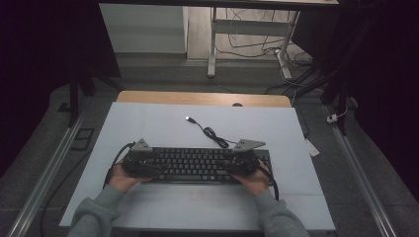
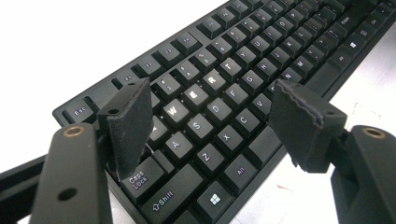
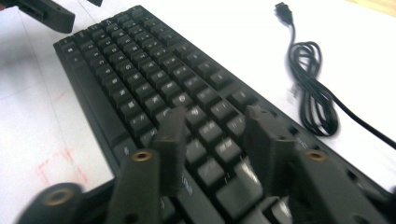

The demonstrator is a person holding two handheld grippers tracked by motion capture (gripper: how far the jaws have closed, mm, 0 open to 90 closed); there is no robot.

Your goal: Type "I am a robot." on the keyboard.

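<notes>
Forearms low, left gripper and right gripper angled inward over keyboard ends, jaws wide, gripping nothing

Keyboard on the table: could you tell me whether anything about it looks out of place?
Nothing looks damaged or spilled. The keyboard lies flat on the white table; its cable trails loosely coiled behind it, its plug unconnected.

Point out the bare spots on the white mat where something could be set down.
Free: the mat behind the keyboard left of the cable, and the front strip. Crowded: the keyboard's ends, under the left hand-held gripper and right hand-held gripper.
</notes>
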